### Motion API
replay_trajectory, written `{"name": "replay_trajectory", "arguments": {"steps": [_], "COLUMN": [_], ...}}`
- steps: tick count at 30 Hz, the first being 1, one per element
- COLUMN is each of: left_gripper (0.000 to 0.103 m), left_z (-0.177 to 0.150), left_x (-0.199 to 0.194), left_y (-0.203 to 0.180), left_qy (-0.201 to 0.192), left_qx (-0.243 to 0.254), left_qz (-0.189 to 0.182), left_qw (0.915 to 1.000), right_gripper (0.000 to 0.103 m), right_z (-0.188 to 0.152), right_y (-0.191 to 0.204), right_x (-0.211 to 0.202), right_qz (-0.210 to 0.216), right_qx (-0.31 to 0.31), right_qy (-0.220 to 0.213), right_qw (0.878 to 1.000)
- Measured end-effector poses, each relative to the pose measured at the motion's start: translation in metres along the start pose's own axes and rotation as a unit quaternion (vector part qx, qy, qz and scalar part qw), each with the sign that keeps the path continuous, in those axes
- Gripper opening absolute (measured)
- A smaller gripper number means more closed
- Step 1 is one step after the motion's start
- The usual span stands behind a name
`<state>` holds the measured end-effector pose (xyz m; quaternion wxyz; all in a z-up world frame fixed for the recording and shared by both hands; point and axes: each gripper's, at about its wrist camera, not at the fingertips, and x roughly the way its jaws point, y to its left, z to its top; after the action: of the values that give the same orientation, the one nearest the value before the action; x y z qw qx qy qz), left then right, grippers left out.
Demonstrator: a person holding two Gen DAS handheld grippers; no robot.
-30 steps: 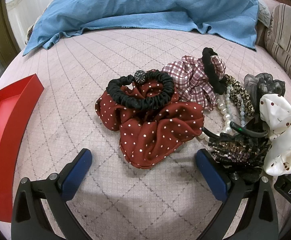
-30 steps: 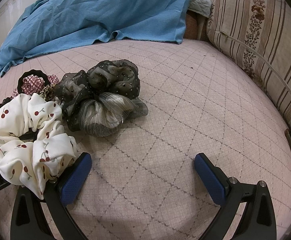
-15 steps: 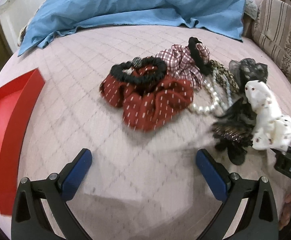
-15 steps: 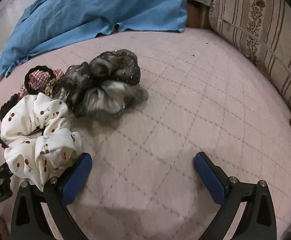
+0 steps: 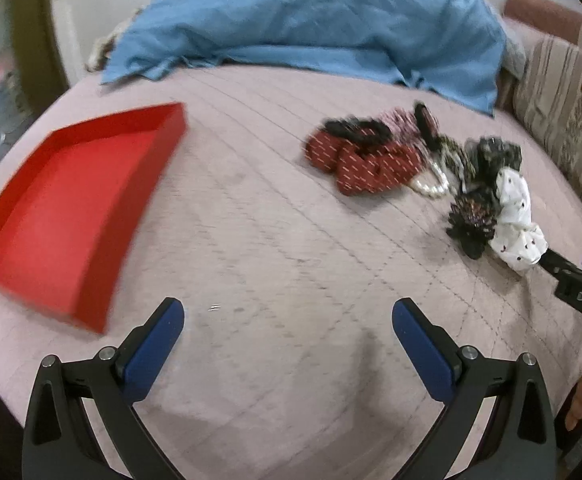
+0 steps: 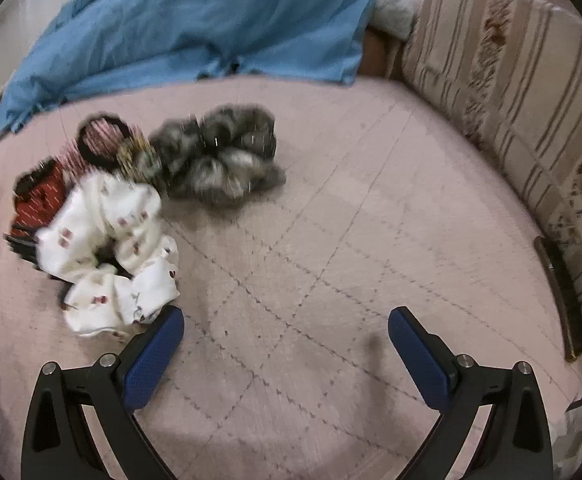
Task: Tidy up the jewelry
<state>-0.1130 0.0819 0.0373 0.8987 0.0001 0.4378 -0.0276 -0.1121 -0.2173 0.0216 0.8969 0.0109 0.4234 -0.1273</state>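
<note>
The heap of scrunchies [image 5: 375, 160] and beads lay untouched, now farther ahead-right of the left gripper [image 5: 287, 326], which had backed off empty, fingers apart, bringing the red tray [image 5: 71, 212] ahead-left into view; the right gripper [image 6: 285, 334] likewise gaped beside the white scrunchie [image 6: 111, 248].

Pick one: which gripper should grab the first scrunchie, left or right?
Right, probably. The right gripper is open, its left pad beside the white cherry scrunchie. The left gripper, also open, faces bare quilt between the red tray and the pile.
</note>
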Motion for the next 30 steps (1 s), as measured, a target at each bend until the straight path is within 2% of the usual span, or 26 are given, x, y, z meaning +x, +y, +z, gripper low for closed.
{"name": "replay_trajectory", "arguments": {"steps": [4, 7, 9, 13, 17, 19, 26, 30], "left_gripper": [0.103, 0.103, 0.103, 0.103, 0.103, 0.103, 0.103, 0.103], "left_z": [-0.001, 0.0, -0.001, -0.002, -0.004, -0.005, -0.008, -0.009], "left_x": [-0.025, -0.046, -0.06, -0.086, -0.112, -0.119, -0.12, -0.128], "left_y": [0.015, 0.02, 0.018, 0.012, 0.004, 0.001, -0.006, 0.001], "left_qy": [-0.043, -0.087, -0.117, -0.174, -0.229, -0.24, -0.217, -0.217], "left_qx": [-0.018, -0.009, 0.004, 0.024, 0.043, 0.053, 0.076, 0.058], "left_qz": [0.016, 0.041, 0.053, 0.073, 0.095, 0.097, 0.088, 0.084], "left_qw": [0.9988, 0.9953, 0.9917, 0.9818, 0.9679, 0.9644, 0.9691, 0.9708], "right_gripper": [0.103, 0.103, 0.103, 0.103, 0.103, 0.103, 0.103, 0.103], "right_z": [-0.008, -0.017, -0.025, -0.029, -0.036, -0.039, -0.042, -0.047], "right_y": [0.003, 0.012, 0.02, 0.028, 0.036, 0.041, 0.041, 0.04], "right_x": [-0.038, -0.067, -0.076, -0.075, -0.082, -0.083, -0.073, -0.072], "right_qz": [-0.011, -0.029, -0.035, -0.015, -0.016, -0.013, 0.039, 0.04], "right_qx": [-0.002, -0.01, -0.017, -0.007, -0.021, -0.028, -0.011, -0.004], "right_qy": [-0.083, -0.154, -0.172, -0.151, -0.167, -0.17, -0.139, -0.119], "right_qw": [0.996, 0.988, 0.984, 0.988, 0.986, 0.985, 0.989, 0.992]}}
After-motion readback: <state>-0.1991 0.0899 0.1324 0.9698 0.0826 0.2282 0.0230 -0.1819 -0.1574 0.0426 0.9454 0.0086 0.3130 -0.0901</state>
